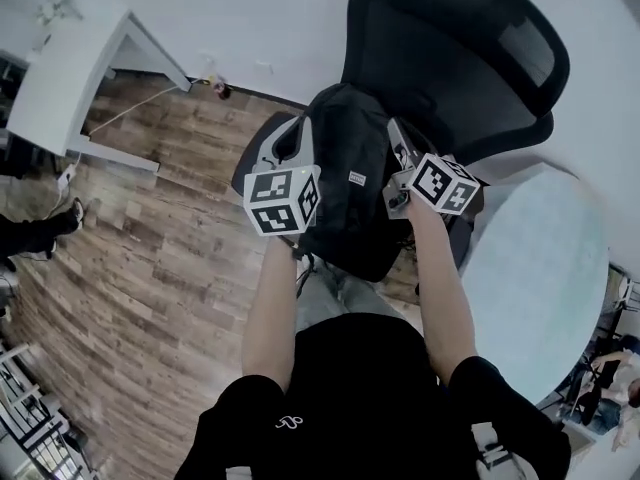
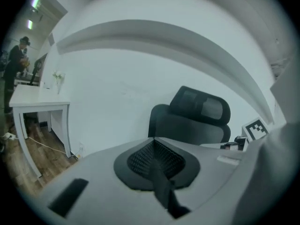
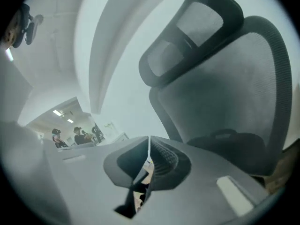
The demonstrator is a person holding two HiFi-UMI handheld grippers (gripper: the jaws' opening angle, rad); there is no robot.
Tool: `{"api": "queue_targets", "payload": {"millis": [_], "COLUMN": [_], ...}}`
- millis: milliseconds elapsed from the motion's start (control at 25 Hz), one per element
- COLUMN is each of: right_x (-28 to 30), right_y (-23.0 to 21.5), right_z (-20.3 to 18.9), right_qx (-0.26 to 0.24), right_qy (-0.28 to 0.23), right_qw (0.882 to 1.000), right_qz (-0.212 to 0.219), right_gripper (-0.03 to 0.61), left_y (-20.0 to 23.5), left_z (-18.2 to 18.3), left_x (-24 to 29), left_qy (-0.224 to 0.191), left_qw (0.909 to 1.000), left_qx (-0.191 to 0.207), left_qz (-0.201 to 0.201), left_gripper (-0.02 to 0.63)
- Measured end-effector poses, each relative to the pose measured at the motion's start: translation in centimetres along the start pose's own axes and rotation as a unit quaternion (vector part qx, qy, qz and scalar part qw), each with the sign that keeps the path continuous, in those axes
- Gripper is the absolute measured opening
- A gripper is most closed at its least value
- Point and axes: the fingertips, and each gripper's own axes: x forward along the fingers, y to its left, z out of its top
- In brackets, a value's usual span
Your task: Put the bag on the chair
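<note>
Black bag, contents unseen, is hung between the two sets of fingers, with the chair just beyond them. Left gripper fingers are clenched on a bag strap. Right gripper fingers are pinched on another dark strap.

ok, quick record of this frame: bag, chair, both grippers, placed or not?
bag: black, held up in front of the chair back
chair: black office chair, mesh back, headrest
left gripper: shut on a strap of the bag
right gripper: shut on the bag's other side
placed: cannot tell whether it rests on the seat
</note>
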Motion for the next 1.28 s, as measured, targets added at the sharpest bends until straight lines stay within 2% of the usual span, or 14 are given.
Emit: {"api": "queue_targets", "payload": {"millis": [40, 160, 200, 320, 440, 640, 760, 840, 1280], "right_x": [-0.4, -2.1, -2.9, -4.9, -5.9, -9.3, -10.8, -11.4, -11.6], "right_y": [1.2, 5.4, 6.8, 10.0, 12.4, 14.1, 14.8, 15.1, 15.8], "right_z": [1.4, 4.6, 5.5, 8.2, 10.5, 14.0, 15.7, 16.0, 16.0], "right_qx": [-0.002, -0.024, -0.030, -0.044, -0.097, -0.172, -0.245, -0.274, -0.292], "right_qy": [-0.015, -0.050, -0.062, -0.096, -0.107, -0.126, -0.130, -0.129, -0.137], "right_qw": [1.000, 0.996, 0.994, 0.987, 0.980, 0.969, 0.955, 0.948, 0.940], "right_qz": [0.011, 0.063, 0.082, 0.119, 0.139, 0.123, 0.104, 0.099, 0.113], "right_gripper": [0.006, 0.006, 0.006, 0.008, 0.008, 0.008, 0.008, 0.008, 0.008], "left_y": [-0.6, -3.2, -4.2, -6.3, -6.9, -8.5, -9.5, -10.0, -12.4], "left_z": [1.5, 5.9, 7.3, 10.3, 12.6, 15.0, 16.1, 16.3, 16.6], "left_x": [-0.8, -3.5, -4.5, -6.5, -7.8, -9.9, -10.5, -10.7, -10.6], "left_qy": [-0.017, -0.068, -0.084, -0.116, -0.146, -0.164, -0.170, -0.171, -0.174], "left_qw": [0.9998, 0.9954, 0.9934, 0.9914, 0.9882, 0.9860, 0.9824, 0.9811, 0.9779], "left_qx": [-0.007, -0.056, -0.061, -0.037, -0.032, 0.029, 0.074, 0.088, 0.116], "left_qz": [-0.003, -0.038, -0.049, -0.049, -0.034, 0.001, 0.019, 0.022, 0.007], "left_gripper": [-0.003, -0.002, -0.002, 0.000, 0.000, 0.000, 0.000, 0.000, 0.000]}}
